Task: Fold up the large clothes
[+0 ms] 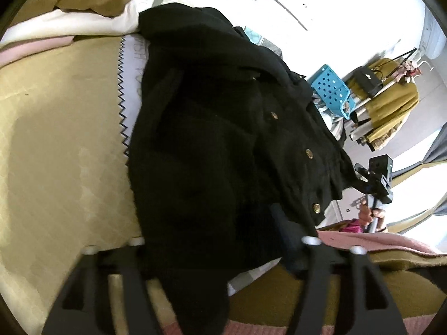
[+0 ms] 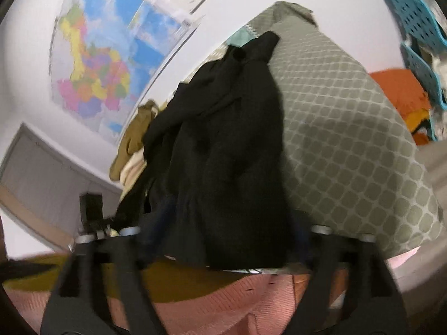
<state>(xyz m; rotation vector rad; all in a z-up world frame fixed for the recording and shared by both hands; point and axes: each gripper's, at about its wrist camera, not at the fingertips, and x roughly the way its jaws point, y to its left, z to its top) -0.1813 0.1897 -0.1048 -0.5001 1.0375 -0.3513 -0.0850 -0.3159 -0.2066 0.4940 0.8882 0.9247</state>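
A black jacket (image 1: 212, 128) with gold buttons lies spread on the bed in the left wrist view. My left gripper (image 1: 212, 231) reaches over its near hem. The fingers stand wide apart, and black cloth lies loose between them. In the right wrist view the same jacket (image 2: 232, 150) rises in bunched folds straight ahead. My right gripper (image 2: 223, 229) is at its near edge, with the fingers spread on either side of the cloth and not pressing it. The right gripper's body (image 1: 375, 176) shows beyond the jacket's right edge, with a hand below it.
The jacket rests on a yellow quilted bedspread (image 1: 61, 139) and a white zigzag-edged sheet (image 1: 131, 83). Brown, cream and pink clothes (image 1: 83, 8) are piled at the far left. A pink knit garment (image 2: 223, 301) lies nearest. A grey checked pillow (image 2: 349, 139), blue baskets (image 1: 331, 89) and a clothes rack (image 1: 391, 97) stand to the right.
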